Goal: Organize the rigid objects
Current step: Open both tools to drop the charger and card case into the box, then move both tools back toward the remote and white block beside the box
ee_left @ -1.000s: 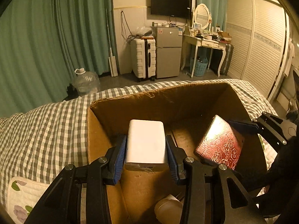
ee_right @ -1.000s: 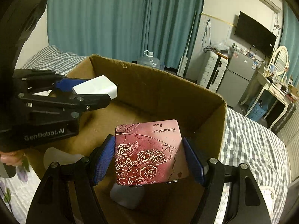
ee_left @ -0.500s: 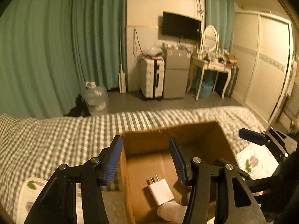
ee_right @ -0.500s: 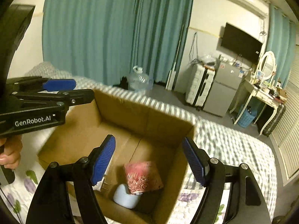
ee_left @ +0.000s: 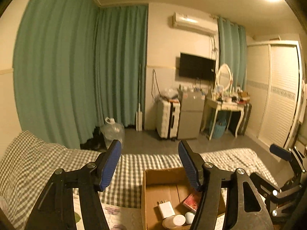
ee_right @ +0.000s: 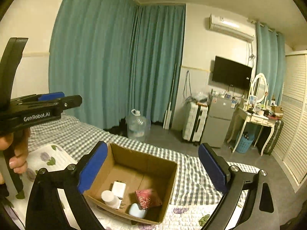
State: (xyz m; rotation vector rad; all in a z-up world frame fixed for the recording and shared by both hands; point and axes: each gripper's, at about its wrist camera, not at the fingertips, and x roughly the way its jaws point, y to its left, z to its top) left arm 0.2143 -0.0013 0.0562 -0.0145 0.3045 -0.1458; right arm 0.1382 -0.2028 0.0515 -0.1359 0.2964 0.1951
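An open cardboard box sits on the checked bed. Inside lie a white charger plug, a red rose-patterned case, a white round jar and a pale blue object. My left gripper hangs high above the box, its jaws opening with nothing between them. My right gripper also hovers above the box, jaws opening and empty. The left gripper shows at the left of the right wrist view, held by a hand.
A checked sheet and a floral quilt cover the bed. Beyond the bed are green curtains, a water jug, a white suitcase, a small fridge, a dressing table and a wardrobe.
Both grippers let go: the white plug and the red case dropped into the box. Both grippers rose well above the box and their jaws spread wider.
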